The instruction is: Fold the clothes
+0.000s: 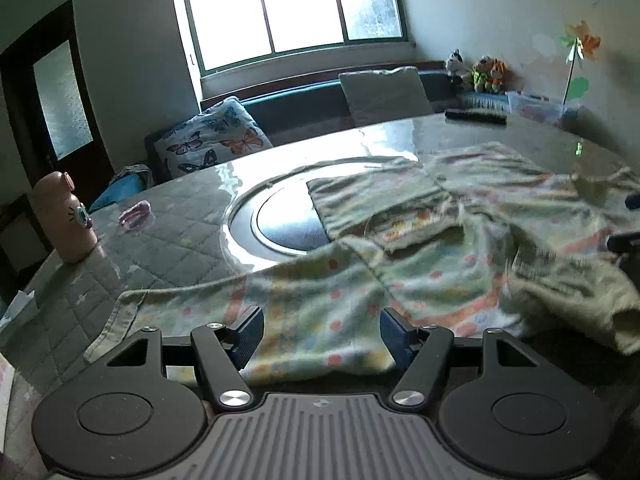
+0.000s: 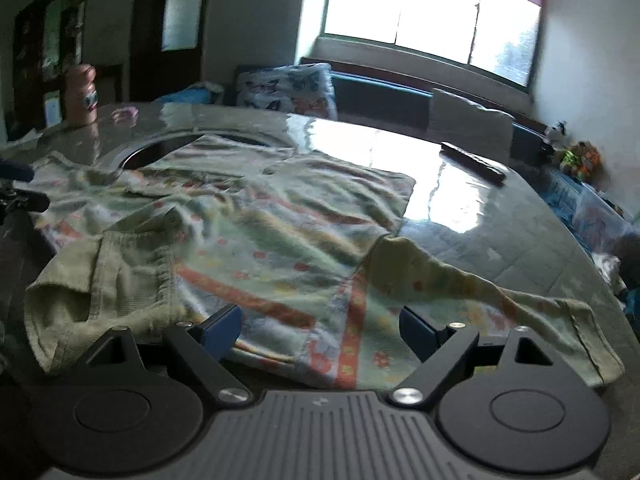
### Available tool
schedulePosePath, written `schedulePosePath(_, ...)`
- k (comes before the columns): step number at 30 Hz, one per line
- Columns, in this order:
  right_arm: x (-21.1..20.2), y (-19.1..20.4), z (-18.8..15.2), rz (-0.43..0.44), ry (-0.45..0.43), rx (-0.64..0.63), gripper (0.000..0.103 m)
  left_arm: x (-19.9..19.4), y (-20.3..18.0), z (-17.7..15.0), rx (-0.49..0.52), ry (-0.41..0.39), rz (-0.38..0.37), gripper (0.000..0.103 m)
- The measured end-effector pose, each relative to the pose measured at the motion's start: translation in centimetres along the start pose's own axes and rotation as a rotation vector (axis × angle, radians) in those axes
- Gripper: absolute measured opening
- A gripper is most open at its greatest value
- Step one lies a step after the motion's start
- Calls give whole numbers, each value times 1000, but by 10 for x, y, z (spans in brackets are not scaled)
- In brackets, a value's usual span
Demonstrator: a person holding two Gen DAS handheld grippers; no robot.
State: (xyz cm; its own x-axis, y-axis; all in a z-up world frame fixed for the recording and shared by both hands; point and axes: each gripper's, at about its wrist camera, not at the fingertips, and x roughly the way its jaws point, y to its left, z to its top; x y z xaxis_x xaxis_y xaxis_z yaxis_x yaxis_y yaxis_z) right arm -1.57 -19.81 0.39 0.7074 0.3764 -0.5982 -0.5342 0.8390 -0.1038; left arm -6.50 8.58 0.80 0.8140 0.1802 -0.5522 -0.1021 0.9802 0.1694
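Note:
A pale green child's garment (image 1: 400, 264) with orange stripes and small flowers lies spread on the round table, its near hem at the table's front edge. In the left wrist view my left gripper (image 1: 322, 334) stands open over that hem, cloth lying between the blue pads (image 1: 250, 334) without being pinched. The right wrist view shows the same garment (image 2: 260, 232), with a sleeve (image 2: 500, 300) trailing right and a ribbed green collar part (image 2: 100, 280) at the left. My right gripper (image 2: 320, 326) is open wide above the near edge, its pads (image 2: 222, 328) clear of the cloth.
The glass-topped table (image 1: 168, 248) has a dark round inset (image 1: 280, 224) under the garment's far part. A pink bottle (image 1: 64, 216) and a small pink object (image 1: 136, 212) stand at the left, a remote control (image 1: 476, 116) at the far right. A bench with cushions (image 1: 216, 140) lines the window wall.

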Motion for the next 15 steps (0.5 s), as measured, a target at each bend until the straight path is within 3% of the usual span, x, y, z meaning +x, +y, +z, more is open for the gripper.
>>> schedulePosePath(15, 0, -22, -8, -8, 35, 91, 88, 28, -29, 33, -32, -13, -70, 69)
